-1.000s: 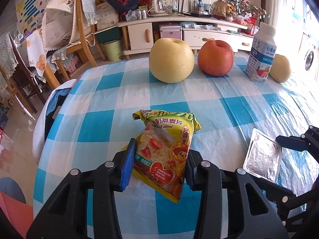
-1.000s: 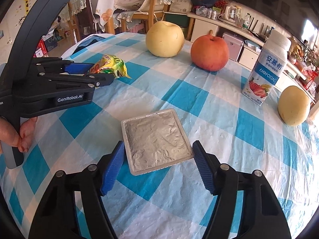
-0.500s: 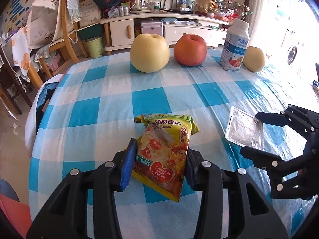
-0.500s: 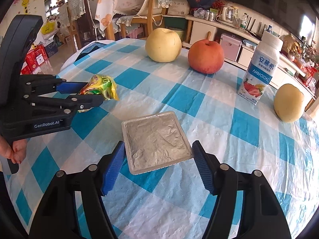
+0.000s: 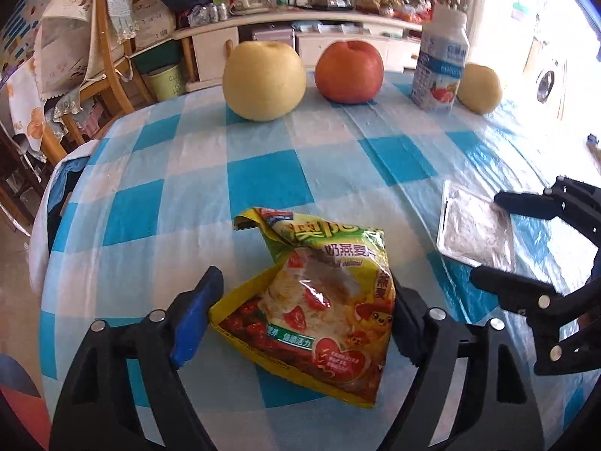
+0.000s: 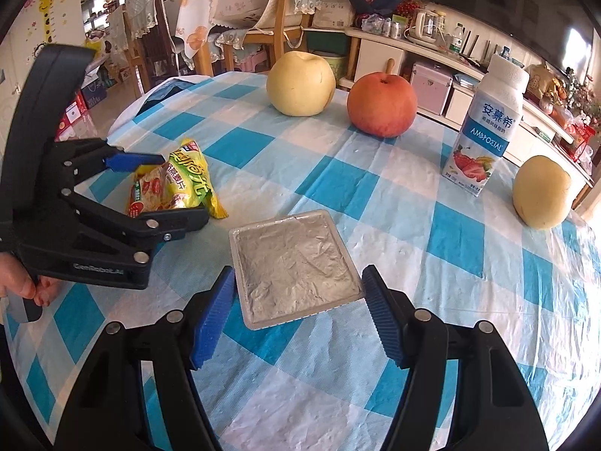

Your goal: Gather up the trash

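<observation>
left gripper [image 5: 304,312]: jaws have just been opening, now standing wide; snack bag lying between them; left pad clear of it with a gap showing, right pad right at the bag's edge, contact there hard to tell; not gripping it
right gripper [image 6: 296,315]: jaws standing apart on either side of the foil tray's near end, pads just beside its rim, not pressing; holding nothing
hand [image 6: 22,282]: wrapping the left gripper's handle at the left edge of the right wrist view
snack bag [image 5: 319,300]: yellow-green crumpled wrapper, lying on the table near its left edge, torn top pointing away from the camera
foil tray [image 6: 296,263]: square, silver, crinkled, sitting flat on the table, right of the bag and apart from it
table [image 5: 263,180]: round, wearing a blue-and-white check cover
pear [image 5: 263,79]: big yellow one, sitting at the far side
apple [image 5: 349,71]: red, sitting just right of the pear
bottle [image 5: 441,64]: white yogurt drink, standing upright right of the apple
small pear [image 5: 480,88]: sitting just beyond the bottle, far right
chair [image 5: 97,56]: wooden, cloth draped over it, standing behind the table on the left
cabinet [image 5: 300,34]: low, white, cluttered top, running along the back wall
</observation>
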{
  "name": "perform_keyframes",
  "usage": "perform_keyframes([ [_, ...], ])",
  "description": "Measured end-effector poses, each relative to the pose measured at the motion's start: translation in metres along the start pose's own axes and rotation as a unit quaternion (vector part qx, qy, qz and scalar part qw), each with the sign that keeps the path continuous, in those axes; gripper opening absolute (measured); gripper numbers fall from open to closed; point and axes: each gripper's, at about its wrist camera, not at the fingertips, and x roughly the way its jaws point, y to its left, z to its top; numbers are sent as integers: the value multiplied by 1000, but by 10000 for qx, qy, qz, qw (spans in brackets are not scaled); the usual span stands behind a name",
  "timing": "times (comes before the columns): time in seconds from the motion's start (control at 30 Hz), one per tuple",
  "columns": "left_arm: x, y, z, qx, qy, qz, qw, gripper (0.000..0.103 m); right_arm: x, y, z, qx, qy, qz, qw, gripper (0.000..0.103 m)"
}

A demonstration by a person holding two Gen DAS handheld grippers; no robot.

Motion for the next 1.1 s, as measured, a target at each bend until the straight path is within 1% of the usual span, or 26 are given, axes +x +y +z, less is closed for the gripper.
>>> perform_keyframes([
  [0.07,-2,0,-1,-11,-3,66,10000,67,-1,1,0,2,-28,1,10000,69],
  [0.1,-4,0,-1,-53,-35,60,10000,57,-2,2,1,-8,-43,3,10000,69],
  [0.13,-7,1,-2,-109,-77,73,9999,41,-3,3,1,-21,-54,7,10000,69],
  [0.23,-13,6,-7,-349,-97,126,9993,39,-4,7,1,-54,-86,31,9999,69],
  [0.47,-31,5,-24,-495,-109,284,9983,38,-11,14,0,-86,-174,28,9998,69],
  [0.87,-80,-3,-65,-671,-310,460,9962,38,-34,12,-19,523,-326,109,9980,69],
  [0.93,-90,-3,-71,-698,-379,457,9958,38,-38,15,-26,649,-315,129,9973,69],
  [1.1,-114,-3,-83,-710,-544,579,9943,38,-50,28,-45,817,-260,162,9962,69],
])
